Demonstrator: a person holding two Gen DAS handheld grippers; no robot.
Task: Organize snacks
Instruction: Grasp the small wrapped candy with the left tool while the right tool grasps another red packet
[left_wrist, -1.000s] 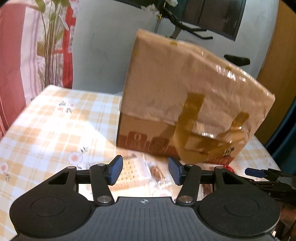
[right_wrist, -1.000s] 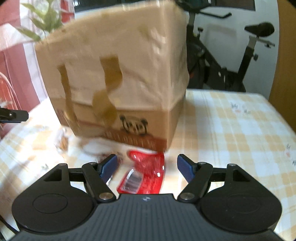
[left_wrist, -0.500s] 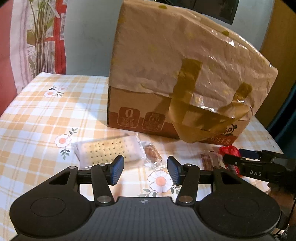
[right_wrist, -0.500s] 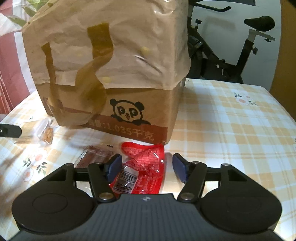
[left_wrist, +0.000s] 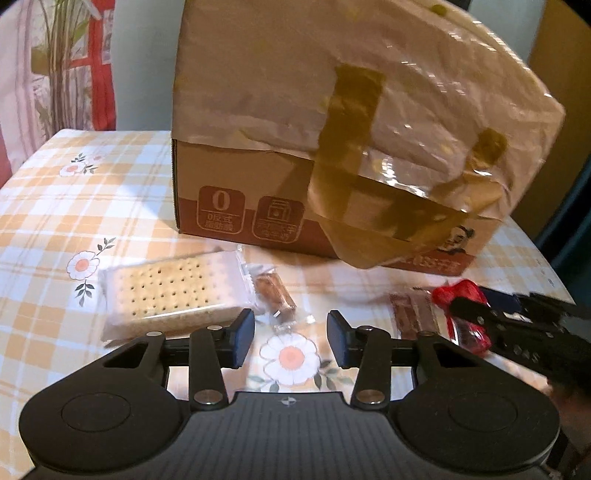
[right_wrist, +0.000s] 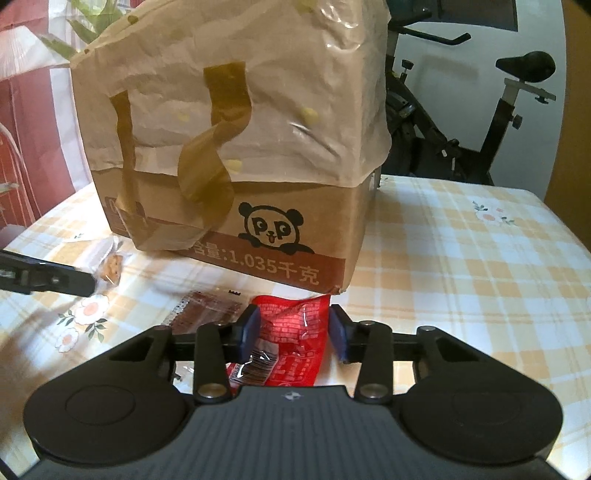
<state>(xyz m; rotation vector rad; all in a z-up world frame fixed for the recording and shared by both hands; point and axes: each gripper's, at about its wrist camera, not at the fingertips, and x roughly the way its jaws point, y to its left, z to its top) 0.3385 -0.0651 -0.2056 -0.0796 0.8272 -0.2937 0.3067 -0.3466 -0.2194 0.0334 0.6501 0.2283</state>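
My right gripper (right_wrist: 294, 334) is shut on a red snack packet (right_wrist: 291, 325) lying on the table before a cardboard box (right_wrist: 295, 236) with a panda print. A crumpled paper bag (right_wrist: 240, 110) covers the box. A flat brown snack (right_wrist: 207, 310) lies to the left of the red packet. My left gripper (left_wrist: 290, 338) hovers low over the cloth, its jaws closing with no pad touching anything. A small brown snack in clear wrap (left_wrist: 273, 295) lies just ahead of its tips. A cracker packet (left_wrist: 173, 291) lies to its left. The right gripper (left_wrist: 480, 306) holds the red packet (left_wrist: 461, 293) at the right.
The table wears an orange checked cloth with flowers (left_wrist: 55, 206). Its right part (right_wrist: 461, 258) lies bare beside the box. An exercise bike (right_wrist: 517, 110) stands behind the table, and a plant (left_wrist: 62, 74) and red curtain are at the back left.
My right gripper's jaws closed onto the red packet. The left gripper sank toward the table near the small brown snack, and its jaws narrowed.
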